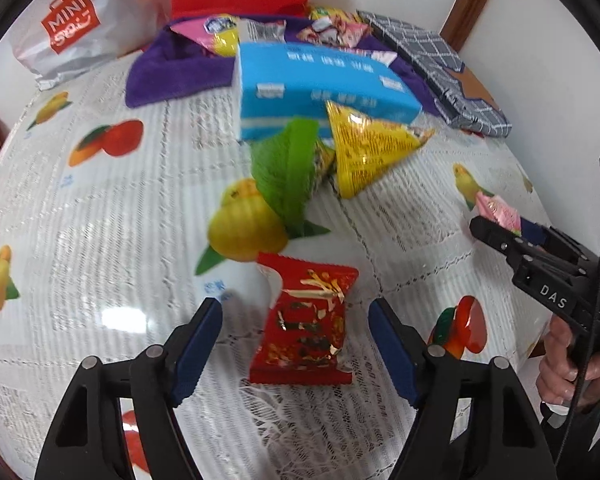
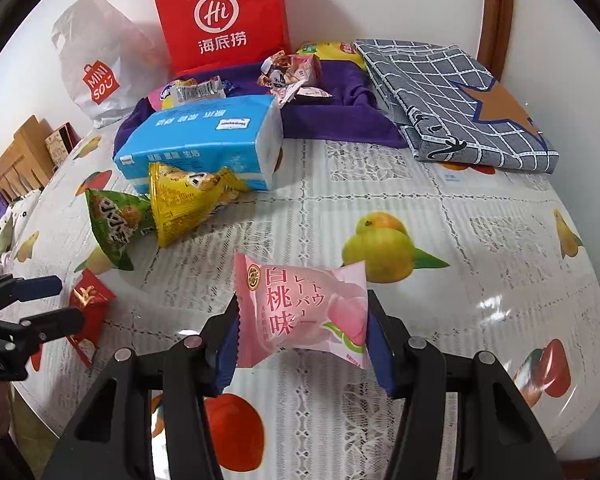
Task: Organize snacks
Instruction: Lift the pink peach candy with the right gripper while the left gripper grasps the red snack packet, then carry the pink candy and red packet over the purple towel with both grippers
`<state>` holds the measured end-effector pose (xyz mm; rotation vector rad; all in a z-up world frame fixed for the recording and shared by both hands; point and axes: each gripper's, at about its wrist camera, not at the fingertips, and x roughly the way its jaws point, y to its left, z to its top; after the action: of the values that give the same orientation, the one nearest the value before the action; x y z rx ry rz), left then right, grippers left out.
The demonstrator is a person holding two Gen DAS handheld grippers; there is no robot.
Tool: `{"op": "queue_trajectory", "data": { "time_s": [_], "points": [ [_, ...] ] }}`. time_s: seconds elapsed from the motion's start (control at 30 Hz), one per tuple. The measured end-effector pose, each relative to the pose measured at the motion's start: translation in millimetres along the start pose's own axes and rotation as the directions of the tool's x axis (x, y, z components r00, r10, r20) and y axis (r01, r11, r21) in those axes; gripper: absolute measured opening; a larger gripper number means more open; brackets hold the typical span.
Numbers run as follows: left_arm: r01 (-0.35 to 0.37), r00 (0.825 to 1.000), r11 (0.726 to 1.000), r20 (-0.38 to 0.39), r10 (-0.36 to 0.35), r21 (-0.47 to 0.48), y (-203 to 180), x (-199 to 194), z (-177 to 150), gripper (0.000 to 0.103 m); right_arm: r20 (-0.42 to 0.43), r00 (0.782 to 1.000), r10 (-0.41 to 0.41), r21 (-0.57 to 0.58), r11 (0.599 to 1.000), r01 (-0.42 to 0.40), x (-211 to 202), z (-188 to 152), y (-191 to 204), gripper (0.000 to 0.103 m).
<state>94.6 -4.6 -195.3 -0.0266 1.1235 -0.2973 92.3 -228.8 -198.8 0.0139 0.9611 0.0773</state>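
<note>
The left tongs (image 1: 294, 350) stand spread and empty over the desk (image 1: 100, 208), their blue pads (image 1: 198, 344) on either side of a red snack packet (image 1: 306, 322) that lies flat between them, neither pad pressing it. It looks light, a crinkly foil pillow with slippery faces and flat crimped ends, so a hold across its puffed middle should serve better than a pinch on a seam, and a gentle squeeze is likely wise if the contents are brittle. Ahead of those tongs lie a green triangular packet (image 1: 290, 168) and a yellow triangular packet (image 1: 364, 148), touching each other, with a blue tissue pack (image 1: 312, 80) beyond them and a purple cloth (image 1: 172, 76) carrying more snacks farther still. To the right, the right tongs (image 2: 302, 338) are clenched on a pink peach-flavour packet (image 2: 300, 308), squeezed side to side and lifted off the desk; it seems soft and air-filled. Only the left wrist view shows a hand (image 1: 568, 364) gripping the right tool's handle; only the right wrist view shows the pink wrapper's print and the whole folded checked cloth (image 2: 456, 100).
</note>
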Motion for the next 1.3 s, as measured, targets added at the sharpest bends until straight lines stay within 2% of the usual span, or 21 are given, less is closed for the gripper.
{"op": "queue_trajectory", "data": {
  "time_s": [0.13,0.2,0.27,0.4,0.6,0.7,0.97,1.3],
  "points": [
    [-0.038,0.999,0.999,0.015,0.038,0.036,-9.2,5.8,-1.5,0.066,-0.006,1.000,-0.003,-0.020,1.000,0.003,5.8,-3.5,1.3,0.054],
    [-0.074,0.997,0.996,0.022,0.073,0.057,-12.9,7.4,-0.4,0.055,-0.014,1.000,0.003,-0.020,1.000,-0.003,9.5,-4.2,1.3,0.054],
    [-0.101,0.995,0.993,0.031,0.099,0.061,-12.0,7.3,2.0,0.037,-0.022,1.000,0.006,-0.021,1.000,-0.006,13.0,-4.4,1.9,0.054],
    [-0.053,0.998,0.998,0.028,0.052,0.032,-3.9,4.2,10.0,0.036,-0.021,1.000,0.006,-0.036,0.999,-0.007,14.9,-3.0,5.6,0.054],
    [-0.031,0.999,0.999,0.044,0.031,0.004,8.3,-7.6,21.0,0.036,-0.013,1.000,0.019,-0.073,0.997,-0.019,12.9,2.7,14.6,0.054],
    [-0.026,0.997,1.000,0.068,0.026,-0.004,11.9,-18.1,24.0,0.036,0.012,1.000,-0.007,-0.095,0.995,0.008,8.5,6.5,16.9,0.054],
    [-0.013,0.991,0.999,0.130,0.017,-0.032,22.9,-41.5,36.8,0.036,0.051,0.999,-0.003,-0.107,0.994,0.008,-1.6,25.8,23.0,0.054],
    [-0.028,0.982,0.998,0.187,0.037,-0.052,35.8,-59.4,65.3,0.036,0.102,0.994,-0.039,-0.055,0.997,0.045,-14.5,61.7,17.8,0.054]
  ]
}}
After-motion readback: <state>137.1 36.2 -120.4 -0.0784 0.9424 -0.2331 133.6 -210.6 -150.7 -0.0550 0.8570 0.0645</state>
